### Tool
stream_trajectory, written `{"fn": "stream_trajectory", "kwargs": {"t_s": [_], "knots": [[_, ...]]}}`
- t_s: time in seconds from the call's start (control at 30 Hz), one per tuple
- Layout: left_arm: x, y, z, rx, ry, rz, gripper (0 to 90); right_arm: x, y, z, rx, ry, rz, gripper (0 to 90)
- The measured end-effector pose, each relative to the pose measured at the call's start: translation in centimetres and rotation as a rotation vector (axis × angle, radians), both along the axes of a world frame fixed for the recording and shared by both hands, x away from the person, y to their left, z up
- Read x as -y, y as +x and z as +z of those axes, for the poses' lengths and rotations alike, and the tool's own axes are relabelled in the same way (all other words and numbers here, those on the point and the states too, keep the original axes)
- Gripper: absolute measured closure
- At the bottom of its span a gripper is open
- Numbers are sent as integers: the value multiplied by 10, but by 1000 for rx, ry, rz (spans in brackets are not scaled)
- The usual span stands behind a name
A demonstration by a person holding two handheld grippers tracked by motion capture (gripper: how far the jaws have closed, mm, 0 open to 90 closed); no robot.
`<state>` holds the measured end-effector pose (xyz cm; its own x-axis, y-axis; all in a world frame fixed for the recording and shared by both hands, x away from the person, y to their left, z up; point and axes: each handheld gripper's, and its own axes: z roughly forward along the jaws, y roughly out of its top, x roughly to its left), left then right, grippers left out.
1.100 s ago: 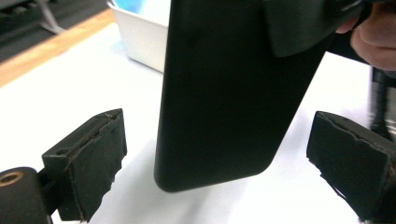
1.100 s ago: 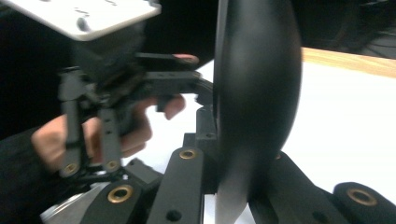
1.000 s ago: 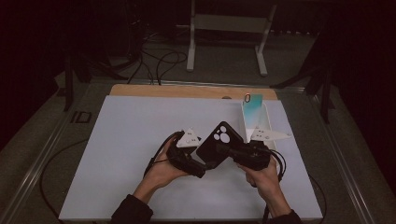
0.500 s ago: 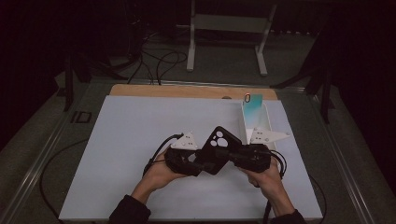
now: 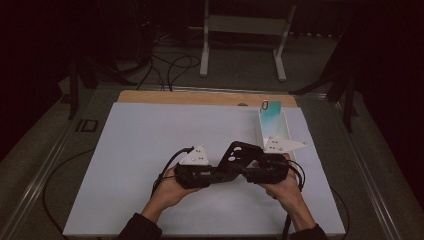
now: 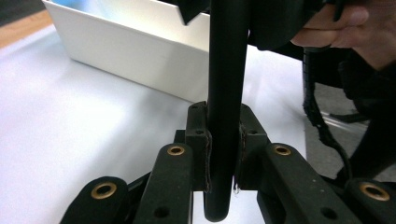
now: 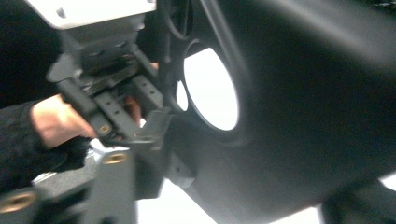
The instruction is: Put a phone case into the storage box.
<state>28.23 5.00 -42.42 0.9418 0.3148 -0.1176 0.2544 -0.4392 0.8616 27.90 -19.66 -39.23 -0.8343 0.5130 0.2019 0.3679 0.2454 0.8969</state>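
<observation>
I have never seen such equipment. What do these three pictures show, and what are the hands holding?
There is no robot here. A person holds a hand tool with two-jaw tongs in each hand, and each tool carries a small camera. The wide picture is taken from above the table. The two close pictures look along the jaws of each tool.

A white mat covers the table. At its far right stands a white box with a teal flat thing propped in it.

Between the tools is a black phone case with round holes. The left tongs have just been closing and now pinch its edge. The right tongs have just been opening, and the case lies close against them.
</observation>
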Motion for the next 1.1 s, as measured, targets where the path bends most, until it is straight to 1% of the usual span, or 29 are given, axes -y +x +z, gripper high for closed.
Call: {"fn": "stream_trajectory", "kwargs": {"t_s": [0.03,0.07,0.1,0.13,0.17,0.2,0.27,0.3,0.33,0.4,0.47,0.57,0.67,0.73,0.83,0.9,0.97,1.1], "knots": [[0,-1,0,5,0,13,798,0,0,0,0,0,0,329],[-1,-1,0,9,-9,22,800,-1,-1,0,21,-19,-28,293],[-2,0,0,11,-14,30,800,-2,-2,1,29,-29,-52,247],[-2,0,0,11,-14,30,801,-2,-2,1,29,-29,-52,247],[-6,0,0,21,-18,77,801,-2,-3,2,32,-30,-66,216],[-7,1,0,22,-22,94,803,0,-5,4,42,-17,-112,169],[-10,1,0,30,-22,124,803,3,-6,6,41,11,-148,147],[-10,1,0,29,-24,128,803,4,-7,7,39,25,-168,147],[-11,1,0,31,-25,135,803,4,-7,8,39,42,-175,149],[-10,0,0,32,-20,138,804,4,-7,10,44,69,-206,152],[-8,-1,-1,36,-13,140,803,3,-7,12,43,99,-223,152],[-4,-2,-2,47,-1,139,803,0,-6,15,36,139,-253,150],[-1,-4,-2,58,11,139,803,-3,-4,15,17,168,-276,147],[1,-5,-2,66,18,143,803,-5,-3,15,4,181,-290,134],[3,-7,-3,73,29,146,803,-8,-1,15,-6,202,-297,124],[6,-9,-5,66,33,149,803,-9,-1,15,-13,216,-303,123],[7,-9,-6,62,32,153,802,-11,-1,15,-11,224,-307,120],[11,-11,-7,53,32,161,802,-14,-1,14,-2,222,-325,117]]}}
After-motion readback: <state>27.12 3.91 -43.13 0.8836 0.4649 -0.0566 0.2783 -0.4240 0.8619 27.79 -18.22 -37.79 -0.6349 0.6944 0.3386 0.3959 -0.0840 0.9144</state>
